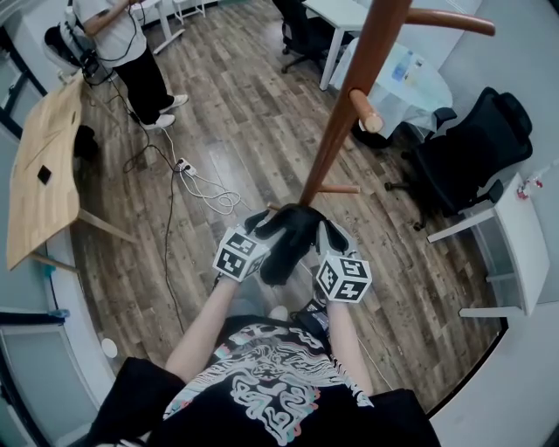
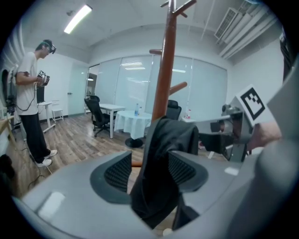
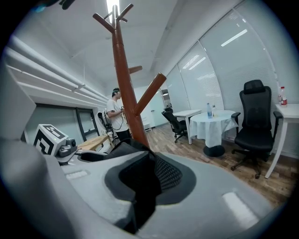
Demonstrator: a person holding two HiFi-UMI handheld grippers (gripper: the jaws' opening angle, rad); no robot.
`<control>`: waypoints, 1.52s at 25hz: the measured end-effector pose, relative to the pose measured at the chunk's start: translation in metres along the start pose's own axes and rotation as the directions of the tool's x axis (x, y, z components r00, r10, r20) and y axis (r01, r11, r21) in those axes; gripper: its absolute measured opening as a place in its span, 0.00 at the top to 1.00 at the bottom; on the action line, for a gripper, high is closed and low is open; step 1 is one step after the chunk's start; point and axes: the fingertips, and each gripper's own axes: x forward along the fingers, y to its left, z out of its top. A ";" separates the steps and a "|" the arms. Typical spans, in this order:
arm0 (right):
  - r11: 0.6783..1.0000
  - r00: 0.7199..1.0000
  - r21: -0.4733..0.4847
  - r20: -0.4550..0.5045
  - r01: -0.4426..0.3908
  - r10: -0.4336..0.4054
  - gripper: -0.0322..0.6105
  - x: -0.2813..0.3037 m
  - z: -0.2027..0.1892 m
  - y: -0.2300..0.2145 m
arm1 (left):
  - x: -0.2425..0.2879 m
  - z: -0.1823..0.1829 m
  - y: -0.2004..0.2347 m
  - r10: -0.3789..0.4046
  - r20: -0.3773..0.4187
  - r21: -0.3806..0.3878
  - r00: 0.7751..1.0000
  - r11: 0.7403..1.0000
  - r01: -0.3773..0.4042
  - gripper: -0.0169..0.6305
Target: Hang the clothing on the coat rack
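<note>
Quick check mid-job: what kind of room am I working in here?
Most likely an open office or lab room: black swivel chairs, white desks and glass partition walls, with wood flooring.

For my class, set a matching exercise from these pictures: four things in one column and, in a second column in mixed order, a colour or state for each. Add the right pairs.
Things
1. coat rack
2. left gripper
3. right gripper
4. round table

Colours or states
A. draped in white
B. jaws apart, black garment between them
C. reddish-brown wood
D. jaws shut on the black garment

Pairs: 1-C, 2-B, 3-D, 4-A
</note>
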 end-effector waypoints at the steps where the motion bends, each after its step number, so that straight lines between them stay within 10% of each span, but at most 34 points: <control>1: 1.000 1.000 -0.001 0.004 0.002 -0.002 0.89 -0.002 0.001 0.000 | -0.002 0.001 0.000 0.005 0.002 -0.004 1.000 1.000 -0.005 0.65; 16: 0.998 0.993 -0.052 0.116 0.030 -0.024 0.89 -0.043 0.017 -0.007 | -0.034 0.029 -0.012 0.108 0.140 -0.005 0.984 0.994 -0.109 0.65; 22: 0.996 0.989 -0.087 0.149 0.036 -0.022 0.95 -0.073 0.013 -0.001 | -0.063 0.040 -0.028 0.196 0.231 0.057 0.953 0.975 -0.214 0.99; 28: 0.987 0.981 -0.147 0.191 0.065 -0.036 0.95 -0.094 0.020 0.005 | -0.078 0.052 -0.039 0.193 0.287 0.040 0.938 0.976 -0.213 0.99; 31: 0.983 0.976 -0.164 0.212 0.085 -0.049 0.95 -0.098 0.024 0.011 | -0.084 0.060 -0.047 0.139 0.313 0.064 0.940 0.984 -0.166 0.99; 35: 0.976 0.973 -0.191 0.224 0.104 -0.060 0.95 -0.104 0.024 0.028 | -0.092 0.068 -0.072 -0.088 0.379 -0.005 0.921 0.995 0.097 0.99; 38: 0.974 0.972 -0.195 0.224 0.115 -0.070 0.95 -0.112 0.022 0.046 | -0.105 0.067 -0.068 -0.051 0.359 0.015 0.932 0.999 0.049 0.99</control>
